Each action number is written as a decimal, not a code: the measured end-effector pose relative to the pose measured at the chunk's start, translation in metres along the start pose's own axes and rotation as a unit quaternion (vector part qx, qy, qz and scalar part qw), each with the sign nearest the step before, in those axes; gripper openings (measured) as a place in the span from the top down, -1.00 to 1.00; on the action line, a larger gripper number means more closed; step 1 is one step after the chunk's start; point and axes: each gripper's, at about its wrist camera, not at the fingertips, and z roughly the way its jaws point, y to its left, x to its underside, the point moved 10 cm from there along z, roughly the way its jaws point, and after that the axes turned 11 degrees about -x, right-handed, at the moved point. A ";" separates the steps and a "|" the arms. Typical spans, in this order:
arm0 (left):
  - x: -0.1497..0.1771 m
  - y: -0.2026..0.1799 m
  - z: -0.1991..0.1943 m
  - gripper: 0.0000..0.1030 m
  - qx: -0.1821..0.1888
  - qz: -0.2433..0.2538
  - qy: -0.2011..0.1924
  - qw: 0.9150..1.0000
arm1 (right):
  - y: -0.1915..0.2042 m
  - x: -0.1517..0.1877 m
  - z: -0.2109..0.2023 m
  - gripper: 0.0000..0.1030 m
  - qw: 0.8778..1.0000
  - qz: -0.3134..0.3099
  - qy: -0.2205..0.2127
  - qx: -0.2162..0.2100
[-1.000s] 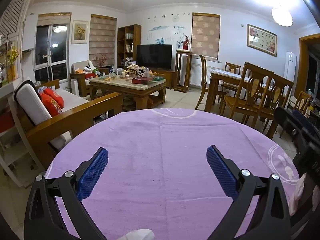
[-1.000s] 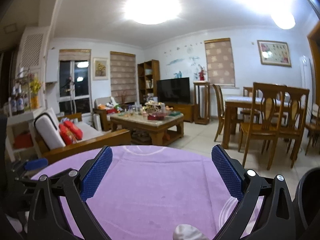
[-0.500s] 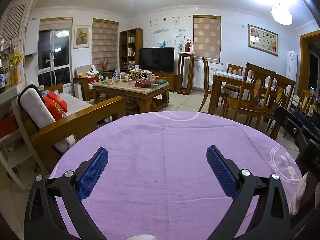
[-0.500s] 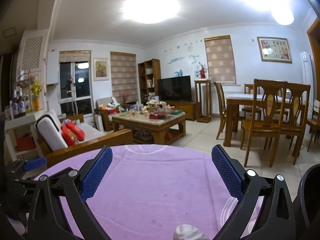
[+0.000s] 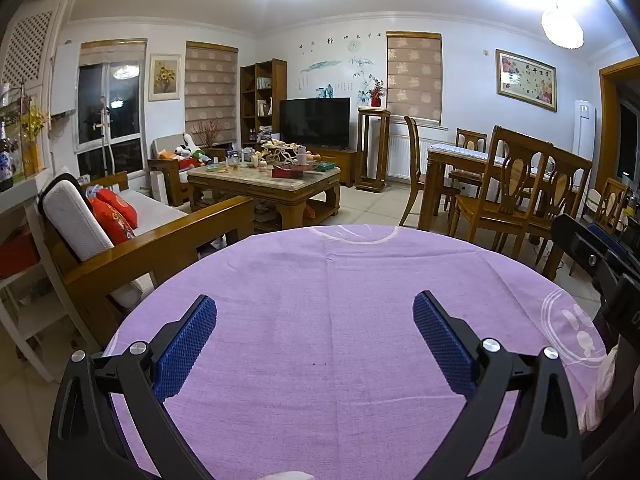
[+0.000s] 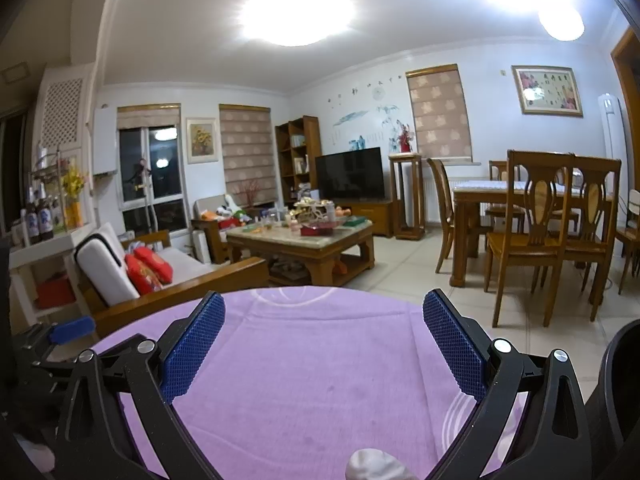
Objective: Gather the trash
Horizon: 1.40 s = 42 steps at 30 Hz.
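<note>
A round table with a purple cloth (image 5: 320,340) fills the lower half of both views. My left gripper (image 5: 315,310) is open and empty above the cloth. My right gripper (image 6: 324,308) is open and empty too. A crumpled white tissue (image 6: 374,465) lies on the cloth at the bottom edge of the right wrist view, below and behind the right fingers. A sliver of white paper (image 5: 285,475) shows at the bottom edge of the left wrist view. Another white piece (image 5: 600,392) lies at the table's right edge, by the right gripper's body (image 5: 592,256).
A dark bin rim (image 6: 618,392) stands at the table's right side. A wooden sofa (image 5: 160,240) with red cushions is to the left beyond the table. A coffee table (image 5: 264,184) and dining chairs (image 5: 516,200) stand farther back.
The left wrist view has tilted up slightly, so the white paper at its bottom edge has slid almost out of sight. The right gripper has hardly moved. Both stay open.
</note>
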 end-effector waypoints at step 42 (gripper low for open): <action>-0.010 0.012 0.000 -0.90 -0.002 0.002 -0.013 1.000 | -0.002 0.001 0.000 -0.90 1.000 0.001 0.001 0.002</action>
